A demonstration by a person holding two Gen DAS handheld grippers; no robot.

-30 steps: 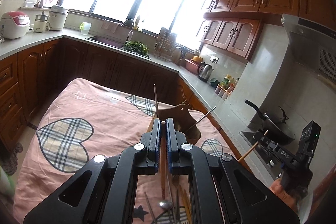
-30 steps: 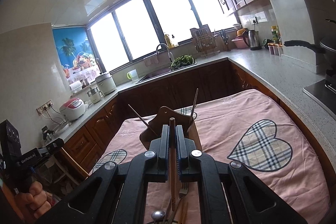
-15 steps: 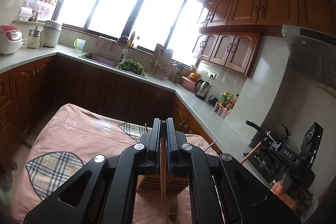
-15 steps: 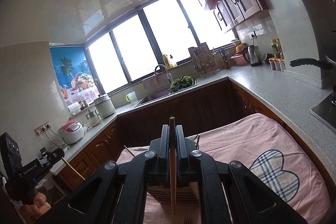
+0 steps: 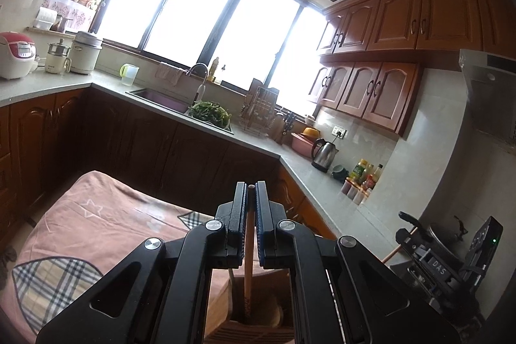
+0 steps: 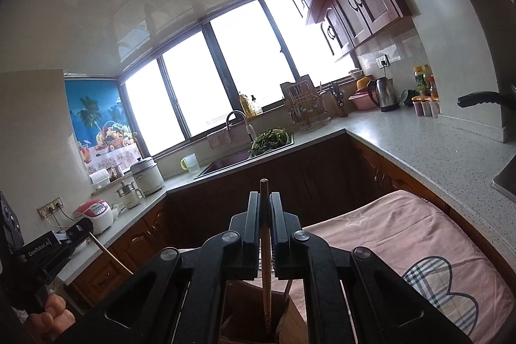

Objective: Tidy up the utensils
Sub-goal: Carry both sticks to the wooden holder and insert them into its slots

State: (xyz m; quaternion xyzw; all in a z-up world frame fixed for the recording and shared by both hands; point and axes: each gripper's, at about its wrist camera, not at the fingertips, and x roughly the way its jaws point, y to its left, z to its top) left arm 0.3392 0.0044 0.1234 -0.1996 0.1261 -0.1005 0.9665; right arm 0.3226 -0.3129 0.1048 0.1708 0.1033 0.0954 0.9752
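Note:
My left gripper (image 5: 250, 187) is shut on a wooden chopstick (image 5: 248, 273) that hangs down, its lower end inside the wooden utensil holder (image 5: 258, 328) right below. My right gripper (image 6: 264, 197) is shut on another wooden chopstick (image 6: 266, 273), its lower end also down in the holder (image 6: 251, 311). Each gripper shows in the other's view: the right one at the far right (image 5: 432, 253), the left one at the far left (image 6: 48, 247), both with a chopstick. The loose utensils on the table are hidden.
The holder stands on a table under a pink cloth (image 5: 96, 231) with plaid hearts (image 6: 435, 286). Kitchen counters (image 6: 419, 144) wrap around it, with a sink (image 5: 161, 99), a kettle (image 5: 324, 155) and a wok (image 5: 441, 234) by the wall.
Both grippers have tilted up and moved over the holder; the chopsticks' lower ends now sit in it. The table and loose cutlery have dropped out of view.

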